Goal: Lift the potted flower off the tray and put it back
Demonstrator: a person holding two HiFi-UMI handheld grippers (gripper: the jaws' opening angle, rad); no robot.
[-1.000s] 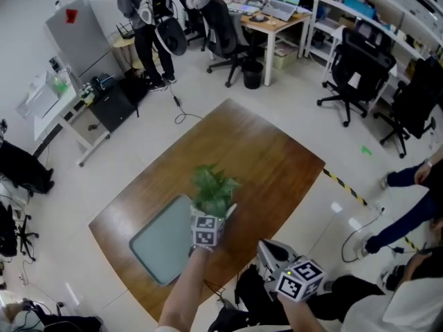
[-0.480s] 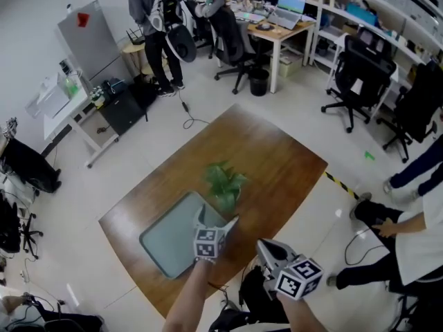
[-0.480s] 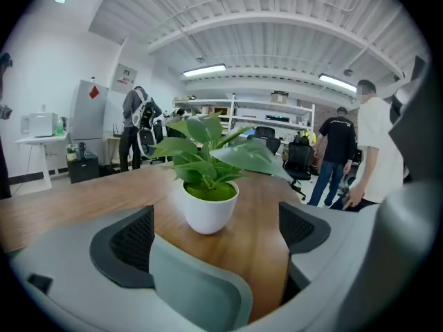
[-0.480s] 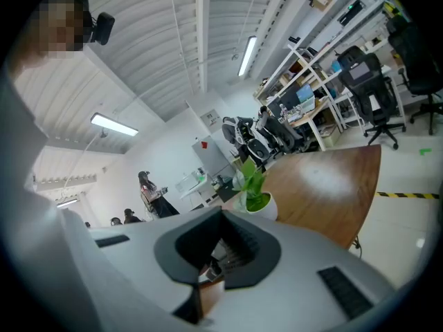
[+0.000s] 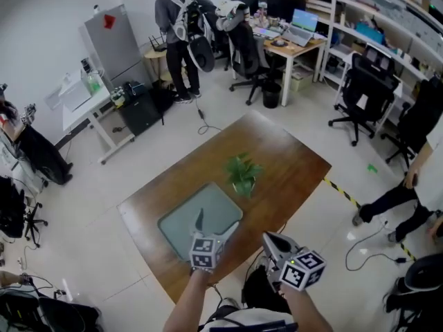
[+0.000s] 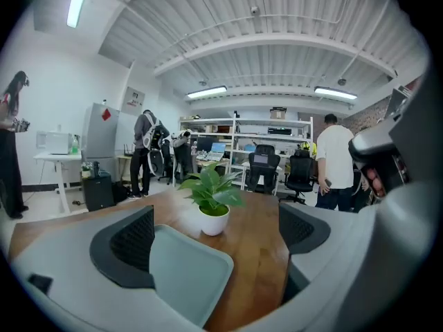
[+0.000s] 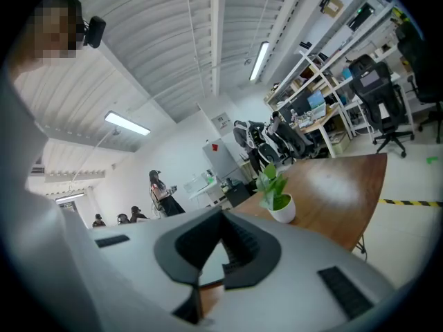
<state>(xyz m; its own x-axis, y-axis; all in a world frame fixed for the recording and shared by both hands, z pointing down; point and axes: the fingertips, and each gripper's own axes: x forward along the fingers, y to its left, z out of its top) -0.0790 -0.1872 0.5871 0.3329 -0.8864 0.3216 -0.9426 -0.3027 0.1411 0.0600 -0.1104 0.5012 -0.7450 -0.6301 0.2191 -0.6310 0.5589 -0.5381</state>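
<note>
The potted flower (image 5: pixel 243 175) stands on the wooden table (image 5: pixel 294 159), just beside the tray's (image 5: pixel 181 225) far corner, so the return step remains. The left gripper (image 5: pixel 216 225) hangs spread wide and empty near the tray; the right gripper (image 5: pixel 270 243) is pressed together, empty. Next likely comes reaching forward to straddle the white pot.

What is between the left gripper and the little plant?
The tray, with nothing on it, lies between the left gripper and the plant. The left gripper view shows it best.
</note>
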